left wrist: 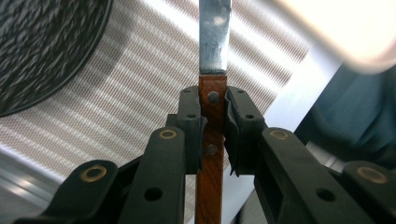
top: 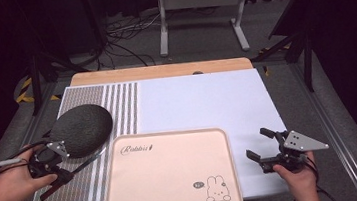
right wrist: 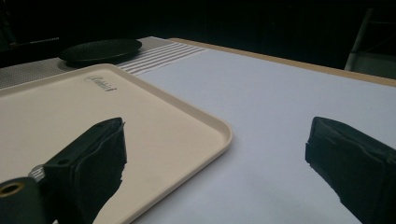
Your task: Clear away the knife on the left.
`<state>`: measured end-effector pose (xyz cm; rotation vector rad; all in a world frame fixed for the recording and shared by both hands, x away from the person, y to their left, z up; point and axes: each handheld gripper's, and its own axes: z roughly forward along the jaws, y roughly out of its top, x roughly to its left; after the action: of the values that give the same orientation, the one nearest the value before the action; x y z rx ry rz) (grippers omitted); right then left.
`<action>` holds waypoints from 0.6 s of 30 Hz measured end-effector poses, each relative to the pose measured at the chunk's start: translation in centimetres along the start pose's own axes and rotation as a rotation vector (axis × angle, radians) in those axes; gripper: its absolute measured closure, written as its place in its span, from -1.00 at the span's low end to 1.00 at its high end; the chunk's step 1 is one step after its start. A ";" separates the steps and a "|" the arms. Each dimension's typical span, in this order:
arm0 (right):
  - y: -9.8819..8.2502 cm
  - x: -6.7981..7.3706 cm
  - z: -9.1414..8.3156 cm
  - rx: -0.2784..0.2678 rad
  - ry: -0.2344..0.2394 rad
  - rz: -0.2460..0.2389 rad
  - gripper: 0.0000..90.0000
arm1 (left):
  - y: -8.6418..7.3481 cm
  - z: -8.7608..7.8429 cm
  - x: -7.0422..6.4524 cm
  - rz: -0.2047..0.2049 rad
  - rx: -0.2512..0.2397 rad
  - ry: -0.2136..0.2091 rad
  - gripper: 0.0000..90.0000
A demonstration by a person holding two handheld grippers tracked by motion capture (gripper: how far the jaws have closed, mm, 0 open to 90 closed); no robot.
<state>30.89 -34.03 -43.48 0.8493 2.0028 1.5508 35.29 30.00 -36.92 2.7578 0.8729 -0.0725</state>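
My left gripper (top: 57, 174) hovers over the striped mat at the table's left, shut on the brown wooden handle of a knife (left wrist: 212, 140). The pads (left wrist: 191, 119) press the riveted handle from both sides, and the steel blade (left wrist: 215, 37) runs on past the jaws. From above, the knife (top: 80, 167) lies slanted between the dark round plate (top: 81, 130) and the tray. My right gripper (top: 264, 147) is open at the right of the beige rabbit tray (top: 165, 133), low over the white sheet, with nothing between its jaws (right wrist: 215, 144).
The beige tray (right wrist: 140, 126) sits at the table's front centre with the dark plate (right wrist: 100, 50) beyond it on the striped mat (top: 117, 107). A white sheet (top: 201, 98) covers the rest of the table. A metal stand and cables are on the floor behind.
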 end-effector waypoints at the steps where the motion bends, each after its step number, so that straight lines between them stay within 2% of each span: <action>1: 0.0 0.0 0.0 0.000 0.000 0.001 -0.87 | 0.2 0.0 -0.1 -0.027 -0.024 -0.008 0.73; 2: 0.0 0.0 0.0 0.000 0.001 0.001 -0.87 | 0.4 0.0 -0.2 -0.061 -0.043 -0.015 0.73; 3: 0.0 0.0 0.0 0.000 0.000 0.001 -0.87 | 0.6 0.0 -0.3 -0.091 -0.053 -0.038 0.73; 5: 0.0 0.0 0.0 0.000 0.000 0.001 -0.87 | 0.9 0.1 -0.4 -0.134 -0.087 -0.049 0.73; 8: 0.0 -0.1 -0.1 -0.004 -0.002 0.003 -0.87 | 1.3 0.1 -0.6 -0.169 -0.106 -0.054 0.73; 9: 0.0 -0.1 -0.1 -0.006 -0.002 0.001 -0.87 | 1.4 0.0 -0.8 -0.180 -0.109 -0.036 0.73; 10: 0.0 -0.1 -0.1 -0.005 -0.002 0.002 -0.87 | 1.5 0.0 -0.8 -0.197 -0.123 -0.049 0.74; 11: 0.0 -0.1 -0.1 -0.007 -0.001 -0.001 -0.87 | 1.6 0.0 -0.8 -0.197 -0.127 -0.055 0.73; 14: -0.1 -0.1 -0.1 0.000 -0.001 0.005 -0.86 | 2.0 -0.1 -1.3 -0.253 -0.162 -0.074 0.73; 16: -0.2 -0.1 -0.1 0.000 -0.001 0.004 -0.86 | 2.1 -0.1 -1.5 -0.276 -0.162 -0.091 0.73; 18: -0.2 -0.1 -0.1 -0.003 -0.002 0.005 -0.86 | 2.3 -0.1 -1.7 -0.289 -0.153 -0.090 0.73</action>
<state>30.85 -34.26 -43.62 0.8548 1.9986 1.5543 35.22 27.25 -36.10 2.4512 1.1921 -0.1721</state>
